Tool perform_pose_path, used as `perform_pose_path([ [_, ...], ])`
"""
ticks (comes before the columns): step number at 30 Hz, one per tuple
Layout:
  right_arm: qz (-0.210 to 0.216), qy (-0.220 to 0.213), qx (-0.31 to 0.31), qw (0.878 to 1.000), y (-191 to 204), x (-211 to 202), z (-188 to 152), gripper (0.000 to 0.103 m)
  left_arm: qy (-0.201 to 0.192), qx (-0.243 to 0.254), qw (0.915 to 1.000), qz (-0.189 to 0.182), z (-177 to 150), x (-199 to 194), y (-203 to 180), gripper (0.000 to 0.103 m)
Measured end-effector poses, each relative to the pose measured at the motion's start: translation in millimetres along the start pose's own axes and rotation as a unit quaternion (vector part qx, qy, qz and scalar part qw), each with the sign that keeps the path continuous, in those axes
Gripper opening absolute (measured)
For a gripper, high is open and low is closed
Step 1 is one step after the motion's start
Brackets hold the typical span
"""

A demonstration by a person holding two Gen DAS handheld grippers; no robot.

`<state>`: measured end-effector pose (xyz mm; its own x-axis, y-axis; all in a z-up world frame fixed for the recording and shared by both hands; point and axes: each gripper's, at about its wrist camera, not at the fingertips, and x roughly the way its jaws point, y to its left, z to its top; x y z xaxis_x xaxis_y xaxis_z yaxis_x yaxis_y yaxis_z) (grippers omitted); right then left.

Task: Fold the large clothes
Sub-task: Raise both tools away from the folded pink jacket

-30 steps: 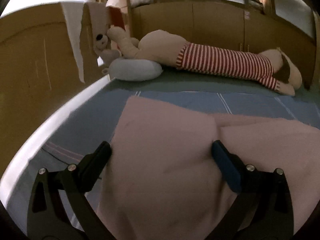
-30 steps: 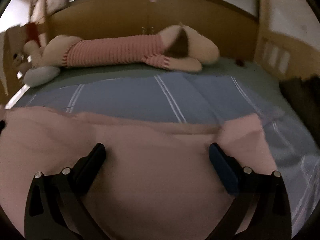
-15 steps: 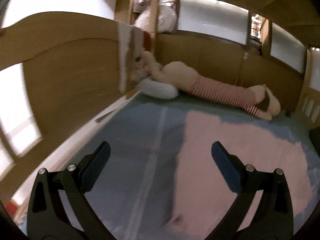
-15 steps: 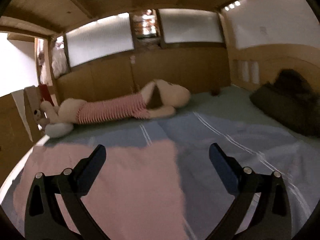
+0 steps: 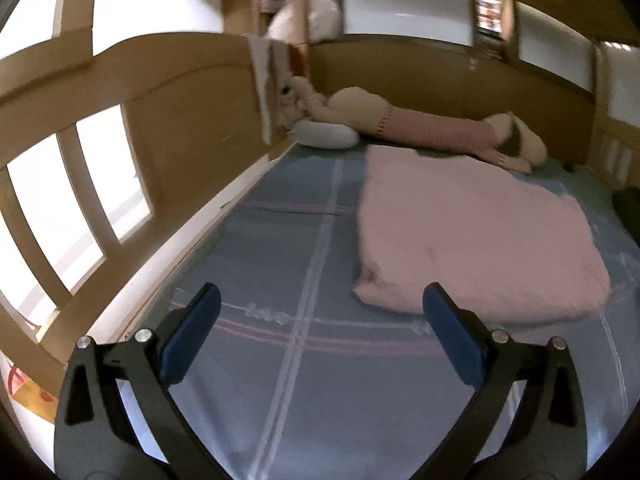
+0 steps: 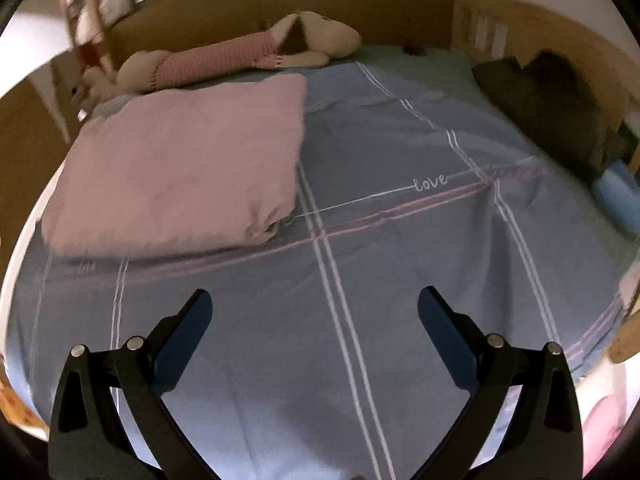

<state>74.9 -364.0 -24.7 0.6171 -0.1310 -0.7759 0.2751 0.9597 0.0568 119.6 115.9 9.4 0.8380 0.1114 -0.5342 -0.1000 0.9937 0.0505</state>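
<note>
A pink folded cloth (image 5: 472, 232) lies flat on the blue striped bed sheet (image 5: 280, 264), ahead and to the right in the left wrist view. The right wrist view has the same pink cloth (image 6: 188, 160) to the upper left, its folded edges stacked at the near right corner. My left gripper (image 5: 322, 310) is open above bare sheet, apart from the cloth. My right gripper (image 6: 314, 308) is also open, over the sheet (image 6: 360, 264) well short of the cloth, with nothing between its fingers.
A long plush toy in a red-striped shirt (image 5: 424, 128) lies along the headboard beside a pale pillow (image 5: 324, 136). A wooden bed rail (image 5: 132, 128) runs along the left. A dark bundle (image 6: 552, 100) and a blue object (image 6: 616, 196) sit at the right side.
Both grippers have pulled back and risen from the pink cloth, which filled the view between their fingers one second ago. The cloth now lies folded on the sheet, free of both.
</note>
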Motion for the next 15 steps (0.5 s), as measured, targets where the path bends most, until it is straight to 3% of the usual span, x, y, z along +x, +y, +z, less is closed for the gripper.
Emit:
perform_pose_path([
  [3, 0.006, -0.016, -0.031, 0.999, 30, -24, -17, 0.102, 0.022, -0.014, 0.9983, -0.052, -28, -26, -22, 0.101],
  [6, 0.032, -0.025, -0.049, 0.998, 59, -38, -34, 0.102, 0.051, -0.012, 0.9956, -0.077, -56, -40, -47, 0.101],
  [9, 0.040, -0.048, -0.083, 0.995, 87, -54, -52, 0.102, 0.049, 0.021, 0.9953, -0.081, -79, -57, -73, 0.101],
  [15, 0.052, -0.084, -0.081, 0.992, 105, -75, -72, 0.102, 0.013, 0.064, 0.9952, -0.073, -97, -84, -98, 0.101],
])
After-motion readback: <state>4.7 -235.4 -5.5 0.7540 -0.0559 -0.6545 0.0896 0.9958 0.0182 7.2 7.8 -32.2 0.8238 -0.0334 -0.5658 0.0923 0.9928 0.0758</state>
